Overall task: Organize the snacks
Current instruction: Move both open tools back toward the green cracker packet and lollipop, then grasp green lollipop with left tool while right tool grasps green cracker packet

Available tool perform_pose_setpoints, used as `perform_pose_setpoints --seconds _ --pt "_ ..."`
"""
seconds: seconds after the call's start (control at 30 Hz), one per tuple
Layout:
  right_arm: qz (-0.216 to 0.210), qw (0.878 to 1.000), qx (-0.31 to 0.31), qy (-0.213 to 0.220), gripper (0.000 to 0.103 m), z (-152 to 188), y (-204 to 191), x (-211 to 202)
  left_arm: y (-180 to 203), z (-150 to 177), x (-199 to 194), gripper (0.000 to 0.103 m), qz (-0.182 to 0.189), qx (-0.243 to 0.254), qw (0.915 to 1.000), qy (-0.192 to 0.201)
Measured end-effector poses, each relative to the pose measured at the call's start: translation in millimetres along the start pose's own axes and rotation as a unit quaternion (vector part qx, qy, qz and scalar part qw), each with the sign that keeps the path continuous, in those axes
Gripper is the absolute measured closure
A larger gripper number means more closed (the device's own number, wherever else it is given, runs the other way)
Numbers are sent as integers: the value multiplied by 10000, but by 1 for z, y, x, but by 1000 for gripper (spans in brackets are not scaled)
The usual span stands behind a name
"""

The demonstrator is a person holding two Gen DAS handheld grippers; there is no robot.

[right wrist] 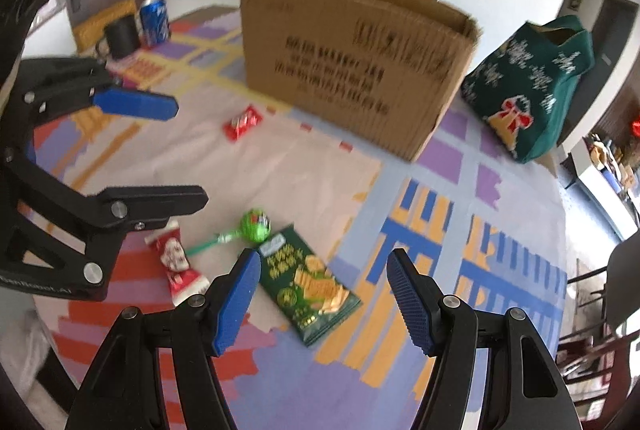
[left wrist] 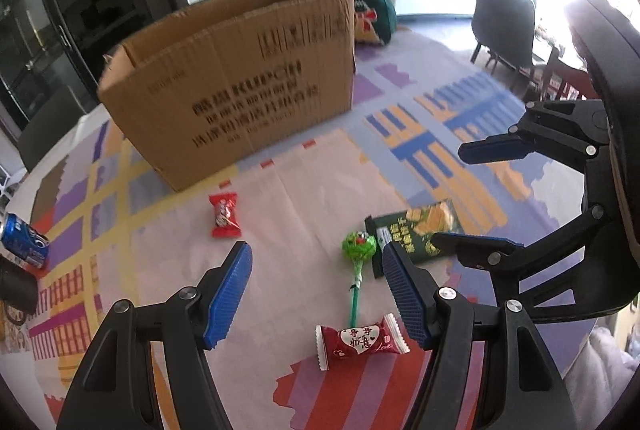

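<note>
Both tongs, left and right, are spread wide and hold nothing over the table, where the lollipop, green pack and two red candies lie near the middle, in front of the box

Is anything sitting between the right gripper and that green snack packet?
Nothing visible is. The right gripper is open with the green snack packet directly ahead between its fingers. The green lollipop and red heart candy lie off to the left.
</note>
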State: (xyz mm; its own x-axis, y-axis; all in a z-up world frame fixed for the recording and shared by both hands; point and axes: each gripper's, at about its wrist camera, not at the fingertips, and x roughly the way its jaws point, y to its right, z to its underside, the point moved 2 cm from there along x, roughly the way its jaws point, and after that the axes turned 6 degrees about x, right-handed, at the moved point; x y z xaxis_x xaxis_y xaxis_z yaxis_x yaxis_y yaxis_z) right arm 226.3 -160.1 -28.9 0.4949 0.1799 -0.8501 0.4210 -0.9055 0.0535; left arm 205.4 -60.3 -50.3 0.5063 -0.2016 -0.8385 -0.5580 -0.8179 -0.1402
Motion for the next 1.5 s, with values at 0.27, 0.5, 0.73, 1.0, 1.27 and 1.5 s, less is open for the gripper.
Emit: perform_pose_setpoints --seconds 0.27,0.5,0.73,1.0,1.27,1.5 --pt "25 9985 -324 -442 36 10 -5 25 4 7 26 36 174 120 9992 -340" --pt "-103 9974 -366 -613 37 13 -5 39 5 3 43 36 378 96 9980 -499" --pt "-221 9966 -380 -692 36 13 -5 50 6 1 59 41 515 19 9966 -645" --pt "-410 9962 -181 -749 37 6 3 67 0 -3 70 53 689 -257 9950 -678" --pt "-491 9965 244 -634 56 5 15 69 0 -3 76 73 872 -384 9926 -747" --pt "-543 9957 547 -522 58 6 22 63 0 0 71 77 815 -510 9932 -657"
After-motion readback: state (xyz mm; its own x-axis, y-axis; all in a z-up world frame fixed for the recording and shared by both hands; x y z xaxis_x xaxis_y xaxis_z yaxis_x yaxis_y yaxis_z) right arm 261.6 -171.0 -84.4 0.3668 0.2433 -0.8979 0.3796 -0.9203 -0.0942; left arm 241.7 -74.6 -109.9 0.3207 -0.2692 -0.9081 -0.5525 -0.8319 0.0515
